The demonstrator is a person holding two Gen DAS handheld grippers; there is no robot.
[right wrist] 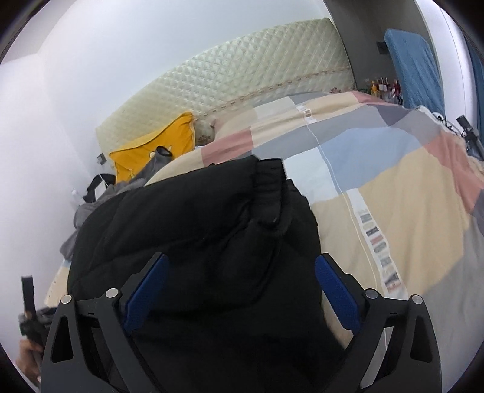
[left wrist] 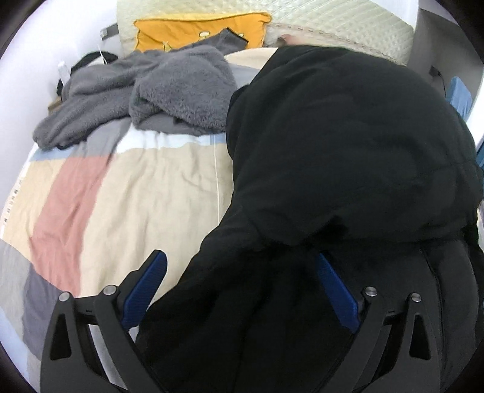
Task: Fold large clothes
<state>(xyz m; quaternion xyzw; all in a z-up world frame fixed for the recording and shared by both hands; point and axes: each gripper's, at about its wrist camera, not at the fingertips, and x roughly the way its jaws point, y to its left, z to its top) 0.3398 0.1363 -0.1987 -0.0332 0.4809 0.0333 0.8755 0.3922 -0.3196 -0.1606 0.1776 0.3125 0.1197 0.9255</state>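
Garment: the black padded jacket (left wrist: 348, 157) is lying bunched and puffy on the bed (left wrist: 127, 193), over the patchwork duvet, with the quilted headboard (left wrist: 332, 27) beyond it.
Left claw: the left claw (left wrist: 242, 281) is spread wide, blue pads well apart, with black fabric running up between them; nothing looks pinched.
Right claw: the right claw (right wrist: 240, 281) is spread just as wide, hanging over the near end of the jacket; whether a pad touches cloth I cannot tell.
Key relation: here is what the next move turns on. The jacket sits straight ahead of both claws, its long axis running away from them toward the headboard. In the left view the bulk lies ahead and to the right; in the right view it fills the centre and left. So the garment lies between the two claws, near end right under both.
Nearer claw: neither clearly wins; both are at the near edge.
Next, my read: close on the near corners and carry them forward along that axis.
Neighbours: a grey fleece garment (left wrist: 142, 90) and a yellow cushion (left wrist: 193, 30) sit off to the left, apart from the fold path.
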